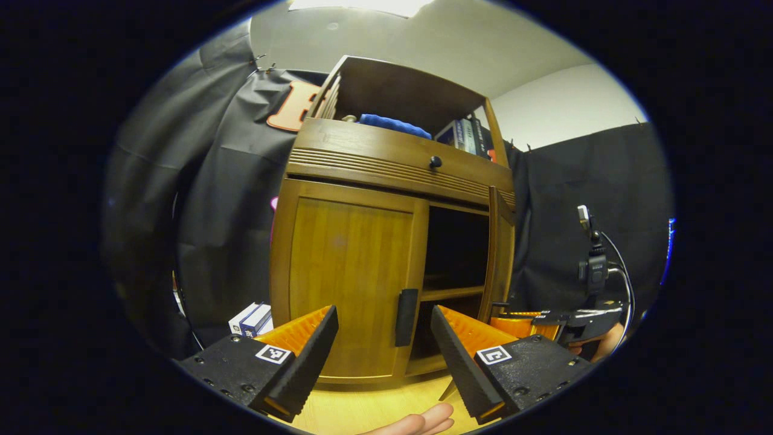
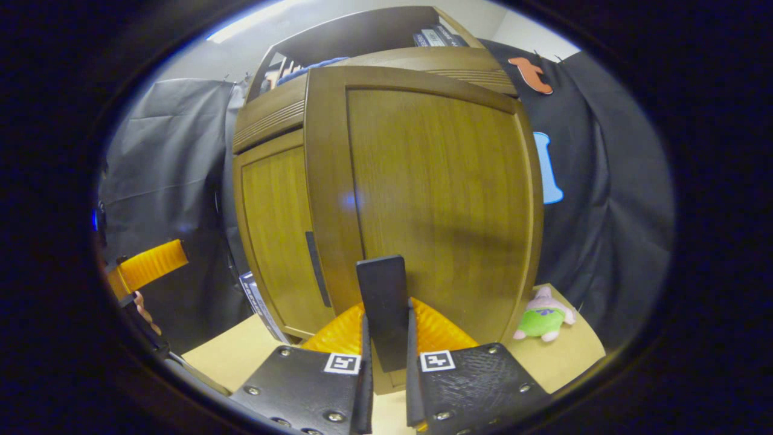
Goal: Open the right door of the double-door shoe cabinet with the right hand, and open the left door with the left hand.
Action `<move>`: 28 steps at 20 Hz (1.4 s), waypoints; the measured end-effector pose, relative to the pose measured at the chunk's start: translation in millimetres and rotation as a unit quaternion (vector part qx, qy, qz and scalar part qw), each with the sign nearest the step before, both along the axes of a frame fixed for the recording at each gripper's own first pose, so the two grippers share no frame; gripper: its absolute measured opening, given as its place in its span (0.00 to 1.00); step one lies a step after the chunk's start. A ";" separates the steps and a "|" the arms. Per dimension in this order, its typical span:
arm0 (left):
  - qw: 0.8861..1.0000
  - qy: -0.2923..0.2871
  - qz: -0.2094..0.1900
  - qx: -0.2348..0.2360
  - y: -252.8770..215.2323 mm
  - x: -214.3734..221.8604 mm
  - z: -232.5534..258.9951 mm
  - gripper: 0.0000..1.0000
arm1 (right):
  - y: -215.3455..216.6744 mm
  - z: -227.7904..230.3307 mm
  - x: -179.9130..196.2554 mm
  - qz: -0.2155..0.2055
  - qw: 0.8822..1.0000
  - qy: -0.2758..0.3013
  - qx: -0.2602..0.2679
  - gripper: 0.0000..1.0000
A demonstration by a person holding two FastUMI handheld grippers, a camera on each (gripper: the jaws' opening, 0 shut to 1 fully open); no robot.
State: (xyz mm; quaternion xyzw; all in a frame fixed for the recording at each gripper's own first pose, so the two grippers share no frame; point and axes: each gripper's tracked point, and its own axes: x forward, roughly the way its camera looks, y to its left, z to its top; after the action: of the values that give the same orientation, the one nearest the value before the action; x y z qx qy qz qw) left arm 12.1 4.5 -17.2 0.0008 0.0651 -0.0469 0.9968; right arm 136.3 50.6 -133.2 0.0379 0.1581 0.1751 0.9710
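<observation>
Straight ahead of the left hand-held gripper (image 1: 383, 341), in the left gripper view, the shoe cabinet (image 1: 392, 241) is standing on a pale wooden bench (image 1: 374, 411). Its left door (image 1: 350, 284) is sitting closed, with a dark vertical handle (image 1: 406, 317) at its inner edge. The fingers (image 1: 314, 353) are spread wide, holding nothing, and the handle is lying between them but farther off. The right door (image 1: 500, 254) is standing swung out, edge-on, with dark shelves showing behind it. For this step I judge the gripper should be coming in level, bracketing the handle squarely, closing fully, then pulling along the door's arc rather than straight back. A drawer with a round knob (image 1: 435, 162) is sitting above the doors; a blue cloth (image 1: 392, 125) and books (image 1: 465, 134) are resting on the open shelf on top. Small boxes (image 1: 250, 318) are lying beside the cabinet's left foot. The other gripper is showing at the far right, held by a hand.

Close up in the right gripper view, the right hand-held gripper (image 2: 386, 356) is clamping the right door's dark handle (image 2: 381, 308), a finger (image 2: 365, 362) pressing each side. That door (image 2: 435, 199) is looming near. Holding it steady while the left one is opened seems wise. A small plush toy (image 2: 543, 317) is lying on the bench (image 2: 574, 356) by the door's lower corner, near enough that a wider swing might brush it. Black cloth is hanging all around, under a pale ceiling.
</observation>
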 end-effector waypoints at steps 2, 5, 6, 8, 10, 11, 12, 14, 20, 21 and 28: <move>1.000 -0.001 -0.005 0.003 -6.2 -7.3 0.5 0.96 | -8.3 1.5 -7.0 0.000 1.000 -0.001 0.002 0.21; 1.000 -0.011 -0.009 0.006 -9.8 -11.6 5.8 0.92 | -21.0 0.6 -17.4 -0.003 1.000 0.001 0.010 0.22; 1.000 -0.013 -0.010 0.006 -9.8 -13.5 6.4 0.92 | -26.0 2.1 -19.9 -0.007 1.000 0.002 0.012 0.22; 1.000 -0.019 -0.008 0.004 -8.1 -15.9 10.6 0.99 | -34.8 3.5 -25.2 -0.017 1.000 0.005 0.006 0.21; 1.000 -0.027 -0.005 0.005 -5.9 -18.1 14.7 0.96 | -43.1 5.2 -29.9 -0.021 1.000 0.003 -0.005 0.22; 1.000 -0.029 -0.004 0.005 -4.7 -18.2 15.8 0.96 | -46.5 6.2 -30.9 -0.023 1.000 0.004 -0.006 0.21; 1.000 -0.031 -0.002 0.005 -3.9 -18.3 16.1 0.99 | -49.2 8.1 -31.1 -0.025 1.000 0.004 -0.007 0.21; 0.999 -0.032 -0.002 0.006 -4.4 -18.6 16.8 0.95 | -56.9 8.2 -35.0 -0.029 1.000 0.001 -0.007 0.21; 1.000 -0.025 -0.005 0.011 -10.1 -17.0 10.5 0.96 | -77.6 8.6 -46.6 -0.032 0.999 -0.004 -0.009 0.21; 1.000 -0.024 -0.005 0.012 -10.5 -16.4 9.3 0.92 | -81.0 8.3 -47.2 -0.035 0.999 -0.007 -0.014 0.21; 0.999 -0.018 -0.013 0.027 -22.4 -16.1 0.6 0.96 | -145.2 18.3 -55.1 -0.110 0.990 -0.036 -0.078 0.21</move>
State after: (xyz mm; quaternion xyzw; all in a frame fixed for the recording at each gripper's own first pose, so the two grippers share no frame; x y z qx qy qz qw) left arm -3.9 -18.0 -16.5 0.0299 0.0489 -0.0584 0.9966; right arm 81.2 -94.6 -114.9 -0.0271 0.1315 0.0558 0.9894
